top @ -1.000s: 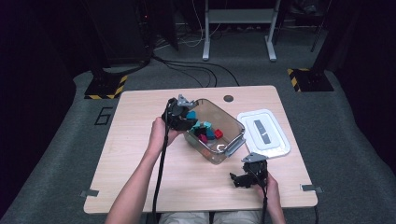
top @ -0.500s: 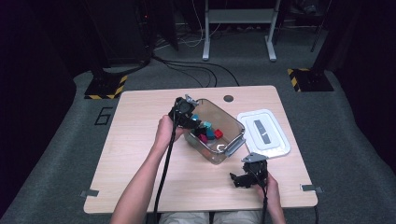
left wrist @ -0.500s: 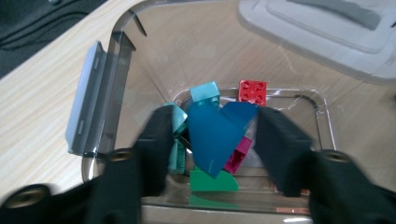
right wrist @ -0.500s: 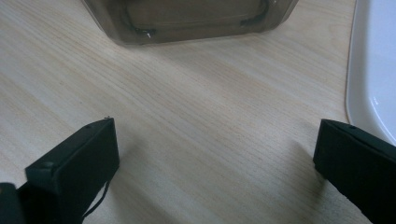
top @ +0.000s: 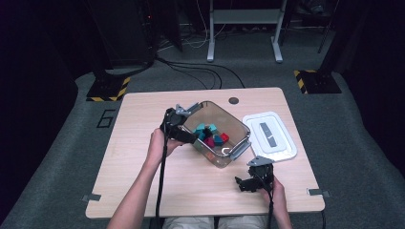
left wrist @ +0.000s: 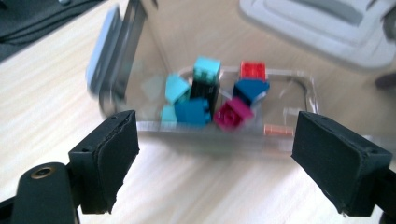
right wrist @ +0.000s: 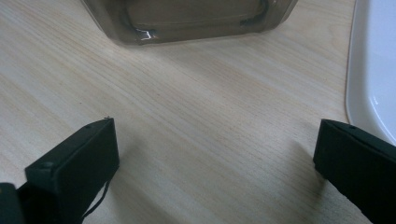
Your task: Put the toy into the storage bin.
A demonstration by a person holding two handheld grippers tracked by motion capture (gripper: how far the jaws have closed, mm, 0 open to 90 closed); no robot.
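Pale wood table (top: 143, 191) is seen under a clear bin (top: 237, 125) of coloured bricks (top: 210, 134), its white lid (top: 270, 135) lying beside it. At the bin's near wall the left gripper (top: 190, 137) has just been opening, nothing between its jaws; a brick appears just dropped. Another pick would be called for next. Right gripper (top: 242, 184) rests apart, empty.

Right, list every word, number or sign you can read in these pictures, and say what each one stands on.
"6": a large dark numeral marked on the grey carpet floor just left of the light wooden table.
Yellow-and-black hazard stripes, no lettering, edge the two dark stand bases on the floor.
The clear plastic box of coloured toy bricks and the white plastic lid show no readable lettering; the bricks are blurred.
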